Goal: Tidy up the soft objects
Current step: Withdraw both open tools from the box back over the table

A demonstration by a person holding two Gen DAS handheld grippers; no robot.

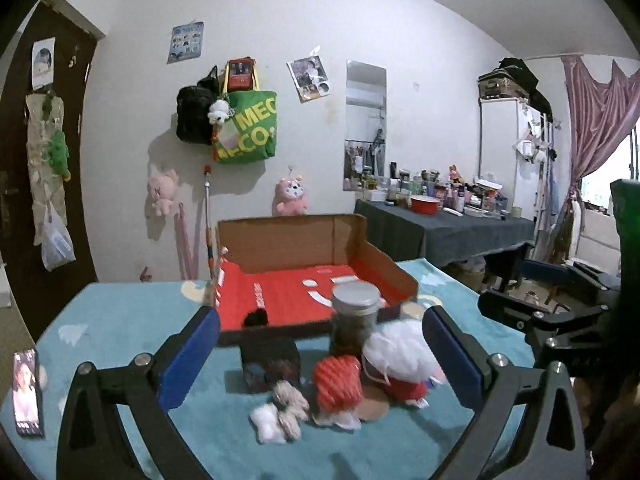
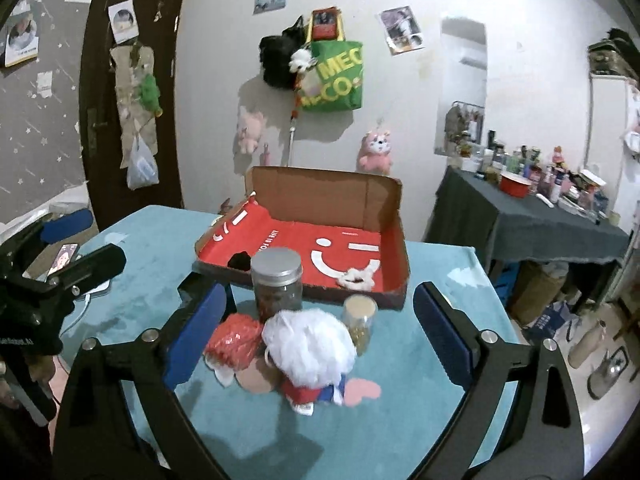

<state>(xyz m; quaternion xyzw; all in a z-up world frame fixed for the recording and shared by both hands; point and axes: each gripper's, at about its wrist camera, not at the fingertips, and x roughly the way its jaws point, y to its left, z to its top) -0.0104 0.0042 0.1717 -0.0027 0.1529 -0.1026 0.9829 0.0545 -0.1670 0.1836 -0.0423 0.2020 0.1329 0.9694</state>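
Red-lined cardboard box (image 2: 320,240) at bench (image 2: 152,264) far edge | white-haired doll (image 2: 310,346) and red-haired doll (image 2: 236,342) before it, near front edge | my left gripper (image 1: 320,360) jaws wide, empty | my right gripper (image 2: 316,336) jaws wide, empty, straddling dolls

The room was dimly and evenly lit, with colours slightly washed and grainy. Daylight came from the window (image 1: 604,192) at the far right of the left wrist view, blown out to white beside the curtain (image 1: 596,120). Bags on the wall (image 1: 420,20) cast soft shadows leftward. Both fisheye views bent straight lines strongly toward black, vignetted corners. The jar (image 1: 355,316) and the soft toys near it looked smeared and soft.
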